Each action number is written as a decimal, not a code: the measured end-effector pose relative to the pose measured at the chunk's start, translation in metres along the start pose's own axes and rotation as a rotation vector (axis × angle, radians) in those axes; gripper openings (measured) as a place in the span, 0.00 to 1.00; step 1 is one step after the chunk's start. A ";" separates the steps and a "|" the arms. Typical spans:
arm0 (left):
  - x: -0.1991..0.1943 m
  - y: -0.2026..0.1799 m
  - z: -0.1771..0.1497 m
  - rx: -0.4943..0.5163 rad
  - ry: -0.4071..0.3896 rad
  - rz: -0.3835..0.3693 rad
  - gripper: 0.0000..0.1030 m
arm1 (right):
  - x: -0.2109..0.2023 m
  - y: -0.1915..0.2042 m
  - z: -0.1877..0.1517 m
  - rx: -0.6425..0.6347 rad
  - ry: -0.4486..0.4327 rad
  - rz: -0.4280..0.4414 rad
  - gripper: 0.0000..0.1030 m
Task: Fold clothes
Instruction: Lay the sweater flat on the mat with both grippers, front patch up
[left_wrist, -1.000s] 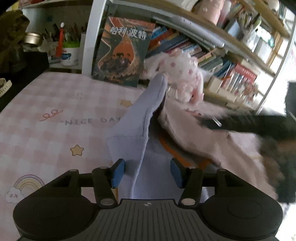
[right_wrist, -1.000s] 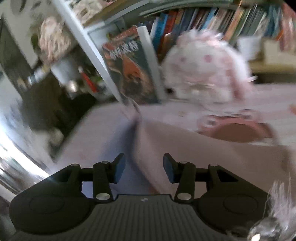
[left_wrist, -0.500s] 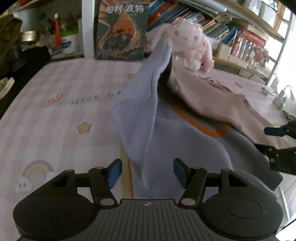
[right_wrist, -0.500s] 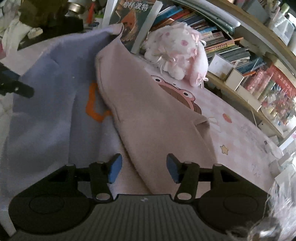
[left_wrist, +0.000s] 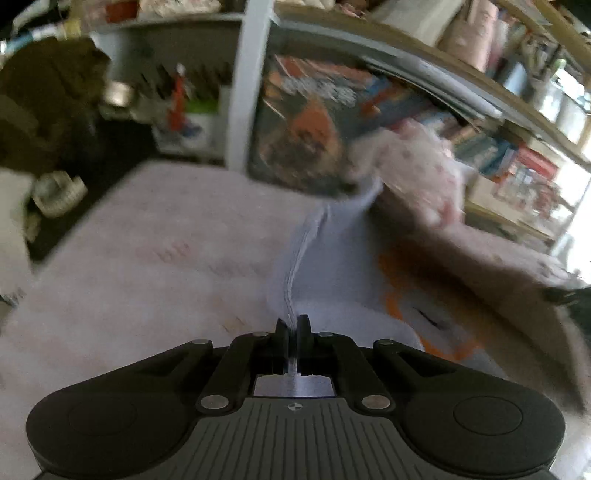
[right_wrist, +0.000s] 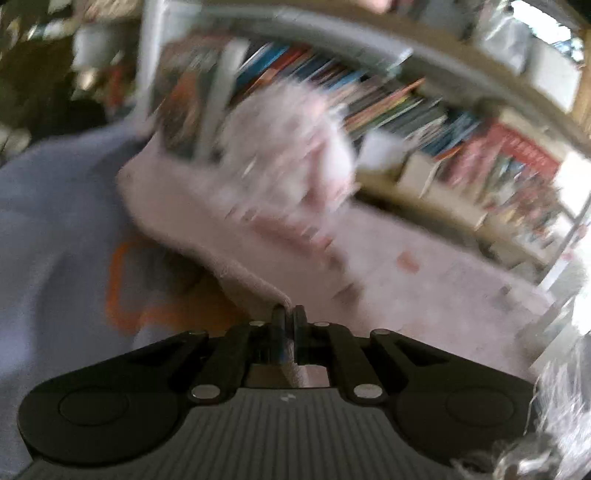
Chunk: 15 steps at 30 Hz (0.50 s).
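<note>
A garment with a lavender side (left_wrist: 332, 258) and a pale pink side (right_wrist: 207, 221), with an orange print (left_wrist: 391, 299), lies on the pink checked bedsheet (left_wrist: 147, 258). My left gripper (left_wrist: 292, 325) is shut on the lavender seam edge. My right gripper (right_wrist: 289, 315) is shut on the pink fabric's edge. The lavender side also shows at the left of the right wrist view (right_wrist: 48, 229). Both views are blurred by motion.
A bookshelf (left_wrist: 480, 110) runs behind the bed, with a large book (left_wrist: 310, 140) and a pink spotted plush toy (left_wrist: 417, 173) leaning at its foot. Dark clutter and a pen cup (left_wrist: 184, 110) stand at the back left.
Both grippers were open half a second ago; both have now closed on the garment's edges, left on the lavender side, right on the pink side. Both views are moving.
</note>
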<state>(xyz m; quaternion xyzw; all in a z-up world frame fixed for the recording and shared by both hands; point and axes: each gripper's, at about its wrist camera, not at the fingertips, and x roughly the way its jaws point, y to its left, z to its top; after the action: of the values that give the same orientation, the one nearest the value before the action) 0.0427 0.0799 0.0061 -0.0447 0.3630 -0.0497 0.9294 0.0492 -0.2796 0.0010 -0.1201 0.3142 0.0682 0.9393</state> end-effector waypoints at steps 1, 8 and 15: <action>0.010 0.005 0.008 0.020 0.006 0.036 0.02 | 0.007 -0.008 0.007 -0.002 0.007 -0.012 0.04; 0.082 0.019 0.040 0.115 0.055 0.191 0.03 | 0.072 -0.057 0.049 -0.053 0.113 -0.096 0.04; 0.114 0.009 0.052 0.119 0.107 0.281 0.12 | 0.149 -0.085 0.061 -0.152 0.239 -0.236 0.04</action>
<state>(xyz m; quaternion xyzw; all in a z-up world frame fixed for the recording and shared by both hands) 0.1616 0.0771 -0.0336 0.0643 0.4113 0.0568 0.9075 0.2199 -0.3371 -0.0265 -0.2342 0.4013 -0.0337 0.8849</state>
